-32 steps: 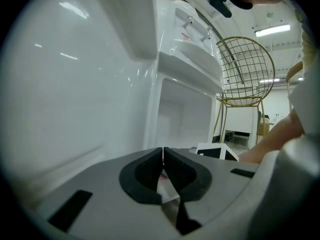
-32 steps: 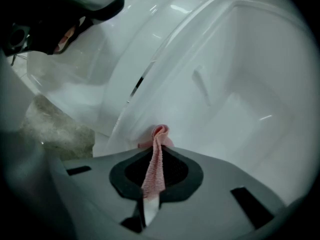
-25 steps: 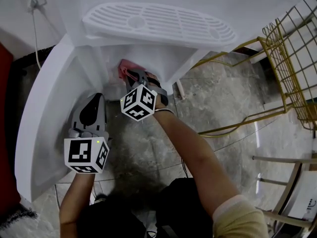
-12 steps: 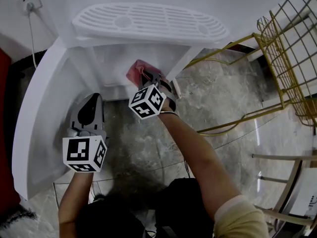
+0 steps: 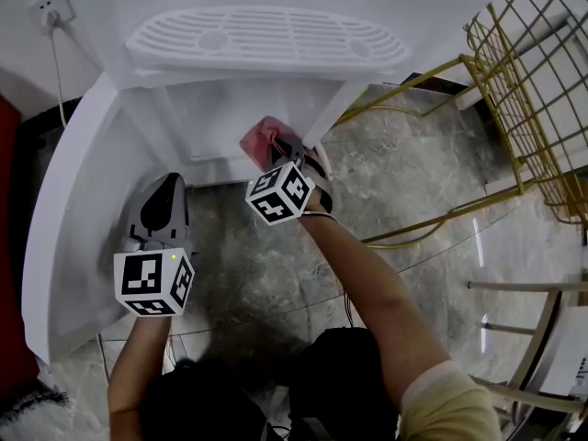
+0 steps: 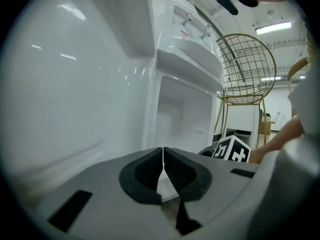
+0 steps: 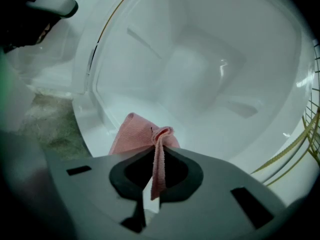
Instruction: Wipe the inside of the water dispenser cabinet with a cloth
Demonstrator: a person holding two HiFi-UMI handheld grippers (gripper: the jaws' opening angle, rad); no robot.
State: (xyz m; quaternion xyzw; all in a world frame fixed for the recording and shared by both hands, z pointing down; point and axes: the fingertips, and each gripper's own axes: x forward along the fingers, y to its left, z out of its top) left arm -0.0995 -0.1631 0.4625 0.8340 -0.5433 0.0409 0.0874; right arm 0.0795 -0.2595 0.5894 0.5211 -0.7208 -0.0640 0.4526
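Note:
The white water dispenser (image 5: 266,39) stands with its lower cabinet (image 5: 234,118) open and its door (image 5: 69,237) swung out to the left. My right gripper (image 5: 276,150) is shut on a pink cloth (image 5: 262,141) at the cabinet's front lip. In the right gripper view the cloth (image 7: 142,139) bunches up ahead of the jaws (image 7: 157,156), over the cabinet's white floor (image 7: 210,129). My left gripper (image 5: 156,205) is shut and holds nothing; it sits low beside the door's inner face (image 6: 75,94). The cabinet's hollow (image 6: 182,119) shows empty in the left gripper view.
A gold wire chair (image 5: 533,99) stands at the right, close to the dispenser. A wall socket with a plugged cable (image 5: 46,12) is at the upper left. The floor (image 5: 248,274) is grey stone tile. The dispenser's drip tray (image 5: 266,39) overhangs the cabinet opening.
My right gripper and the pink cloth have shifted rightward along the cabinet's front edge. The left gripper has stayed beside the door.

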